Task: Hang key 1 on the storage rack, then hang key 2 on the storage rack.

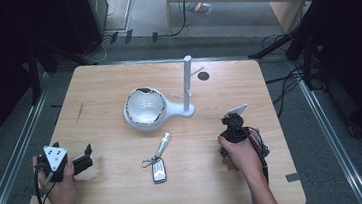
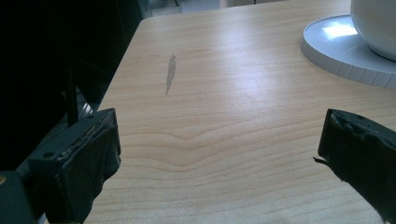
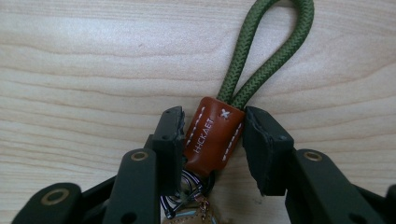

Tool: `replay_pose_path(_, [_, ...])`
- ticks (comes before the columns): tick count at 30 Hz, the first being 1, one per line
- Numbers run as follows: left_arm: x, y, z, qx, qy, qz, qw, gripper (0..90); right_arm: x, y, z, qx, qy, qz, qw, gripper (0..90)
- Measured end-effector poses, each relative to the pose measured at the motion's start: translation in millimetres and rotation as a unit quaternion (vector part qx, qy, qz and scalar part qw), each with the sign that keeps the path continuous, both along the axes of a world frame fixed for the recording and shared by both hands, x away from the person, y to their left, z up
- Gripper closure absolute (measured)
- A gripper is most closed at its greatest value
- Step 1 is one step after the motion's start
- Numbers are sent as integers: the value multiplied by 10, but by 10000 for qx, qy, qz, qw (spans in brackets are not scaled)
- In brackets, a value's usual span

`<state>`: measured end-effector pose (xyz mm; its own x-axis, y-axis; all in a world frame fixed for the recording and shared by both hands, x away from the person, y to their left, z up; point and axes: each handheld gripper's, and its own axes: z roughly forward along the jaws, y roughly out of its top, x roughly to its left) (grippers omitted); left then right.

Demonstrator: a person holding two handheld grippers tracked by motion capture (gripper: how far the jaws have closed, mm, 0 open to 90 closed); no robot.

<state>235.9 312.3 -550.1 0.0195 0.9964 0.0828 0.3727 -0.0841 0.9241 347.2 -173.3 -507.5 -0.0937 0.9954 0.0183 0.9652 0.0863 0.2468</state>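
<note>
Left gripper [image 1: 85, 158] fingers spread wide; right gripper [image 3: 212, 140] fingers narrowed.

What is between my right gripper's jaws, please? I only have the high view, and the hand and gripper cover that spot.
Observer: In the right gripper view, the right gripper has a brown leather sleeve on a green cord loop between its pads.
Operator: Do the pads touch it?
Observer: Yes, both look pressed against its sides.
Operator: Is anything else attached?
Observer: Metal rings sit at the sleeve's lower end.
</note>
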Motion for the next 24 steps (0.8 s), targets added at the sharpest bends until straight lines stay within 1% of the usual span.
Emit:
replay_pose_path(2, [-5, 4, 1, 15, 4, 15, 10000, 0, -6, 22, 2, -98, 9, 40, 9999, 635])
replay_pose_path(3, [-5, 4, 1, 15, 4, 15, 10000, 0, -10, 29, 0, -140, -13, 71, 9999, 679])
replay_pose_path(10, [-10, 4, 2, 31, -11, 0, 10000, 0, -27, 20, 8, -95, -26, 171, 9998, 701])
replay_pose_path(11, [-10, 4, 1, 29, -14, -4, 10000, 0, -45, -2, 19, -47, -101, 213, 9997, 706])
replay_pose_path(12, [-11, 6, 1, 27, -13, -5, 10000, 0, -45, -2, 19, -47, -101, 213, 9997, 706])
replay_pose_path(13, [-11, 9, 2, 28, -14, -6, 10000, 0, -79, -12, 52, 11, -262, 189, 9995, 708])
replay_pose_path(15, [-13, 13, 1, -4, -31, -6, 10000, 0, -123, -29, 112, 84, -452, 198, 9987, 709])
replay_pose_path(17, [-11, 12, 0, -8, -37, -6, 10000, 0, -173, -43, 186, 157, -691, 223, 9972, 710])
replay_pose_path(19, [-13, 7, 2, 15, -23, -4, 10000, 0, -226, -60, 276, 260, -969, 235, 9947, 710])
replay_pose_path(20, [-13, 7, 2, 15, -23, -4, 10000, 0, -260, -73, 334, 344, -1133, 228, 9927, 710])
replay_pose_path(22, [-13, 4, 1, 24, -28, 7, 10000, 0, -303, -94, 411, 499, -1337, 212, 9895, 711])
replay_pose_path(23, [-13, 4, 1, 24, -28, 7, 10000, 0, -303, -94, 411, 499, -1337, 212, 9895, 711])
replay_pose_path(24, [-15, 4, 2, 17, -25, 6, 10000, 0, -353, -114, 510, 679, -1615, 234, 9843, 711])
